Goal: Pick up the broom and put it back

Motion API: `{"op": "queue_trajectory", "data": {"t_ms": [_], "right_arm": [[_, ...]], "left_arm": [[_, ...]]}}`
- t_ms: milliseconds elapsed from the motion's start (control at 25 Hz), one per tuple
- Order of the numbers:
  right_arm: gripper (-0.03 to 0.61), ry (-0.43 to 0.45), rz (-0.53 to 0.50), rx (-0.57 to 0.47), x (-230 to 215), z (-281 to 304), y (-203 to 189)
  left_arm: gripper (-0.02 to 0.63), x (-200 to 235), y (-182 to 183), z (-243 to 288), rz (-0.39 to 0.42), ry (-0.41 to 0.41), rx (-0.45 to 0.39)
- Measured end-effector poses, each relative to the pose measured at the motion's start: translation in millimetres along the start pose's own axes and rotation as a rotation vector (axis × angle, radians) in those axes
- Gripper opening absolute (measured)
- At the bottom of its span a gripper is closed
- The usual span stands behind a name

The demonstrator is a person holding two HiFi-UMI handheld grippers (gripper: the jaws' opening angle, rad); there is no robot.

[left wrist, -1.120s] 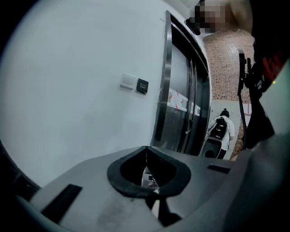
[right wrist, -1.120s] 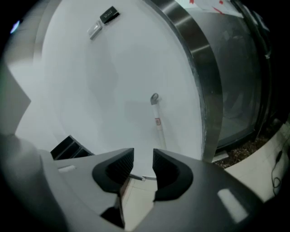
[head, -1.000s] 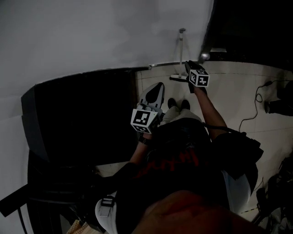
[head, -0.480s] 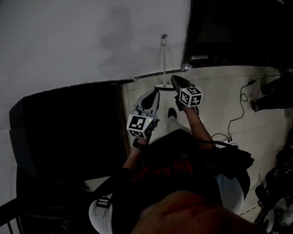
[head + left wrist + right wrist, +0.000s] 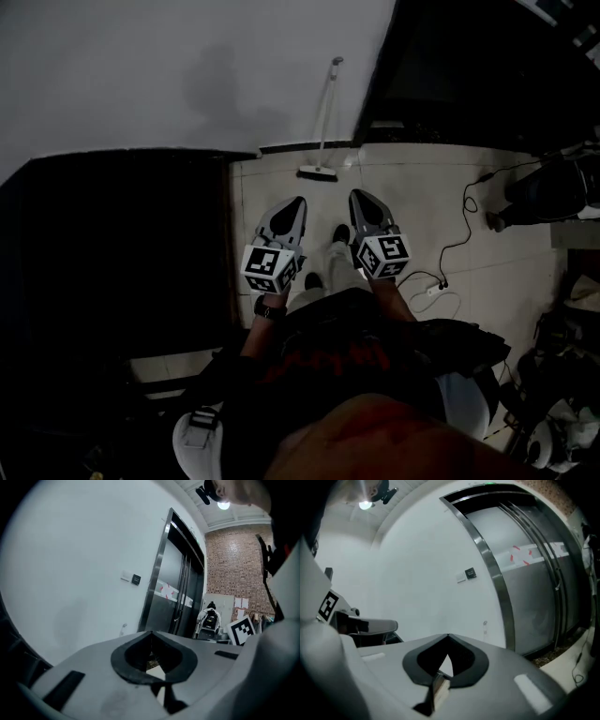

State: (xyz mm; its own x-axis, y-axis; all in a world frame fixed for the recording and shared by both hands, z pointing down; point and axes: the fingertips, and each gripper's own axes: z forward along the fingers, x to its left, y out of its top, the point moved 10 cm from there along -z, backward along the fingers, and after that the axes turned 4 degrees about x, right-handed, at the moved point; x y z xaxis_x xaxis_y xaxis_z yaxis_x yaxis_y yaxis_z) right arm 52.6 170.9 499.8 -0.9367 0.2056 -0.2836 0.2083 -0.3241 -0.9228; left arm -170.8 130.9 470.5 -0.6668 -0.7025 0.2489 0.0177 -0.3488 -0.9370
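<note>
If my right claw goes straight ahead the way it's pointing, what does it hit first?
Most likely the white wall, close beside the broom leaning there. The right gripper view shows nothing nearer ahead of the right claw, though depth is hard to judge.

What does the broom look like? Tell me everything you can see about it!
The broom is a long, thin, pale stick with a wide, flat brush at the bottom. It stands tilted. The brush sits on the tiled floor, and the stick leans against the white wall, next to a dark doorway. It is too dim to tell what it is made of. Nothing holds it: the left tongs and right tongs are apart from it.
</note>
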Motion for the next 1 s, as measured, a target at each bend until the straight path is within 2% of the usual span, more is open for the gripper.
{"op": "queue_trajectory", "data": {"t_ms": [160,280,600,800,1000], "right_arm": [[0.0,0.014,-0.04,-0.03,30.5,-42.0,15.7],[0.0,0.039,-0.059,-0.049,40.4,-60.4,29.4],[0.0,0.046,-0.147,-0.11,49.5,-79.7,51.4],[0.0,0.076,-0.127,-0.107,32.1,-92.3,52.7],[0.0,0.111,-0.112,-0.089,27.2,-92.9,48.9]], "left_arm": [[0.006,-11.3,11.0,-29.9,-0.028,-0.033,-0.104],[0.006,-24.4,19.8,-38.1,-0.013,-0.034,-0.129],[0.006,-50.4,29.2,-33.9,0.06,-0.039,-0.068],[0.006,-77.2,30.4,-23.9,0.099,-0.054,-0.058],[0.006,-83.7,27.4,-24.6,0.095,-0.038,-0.048]]}}
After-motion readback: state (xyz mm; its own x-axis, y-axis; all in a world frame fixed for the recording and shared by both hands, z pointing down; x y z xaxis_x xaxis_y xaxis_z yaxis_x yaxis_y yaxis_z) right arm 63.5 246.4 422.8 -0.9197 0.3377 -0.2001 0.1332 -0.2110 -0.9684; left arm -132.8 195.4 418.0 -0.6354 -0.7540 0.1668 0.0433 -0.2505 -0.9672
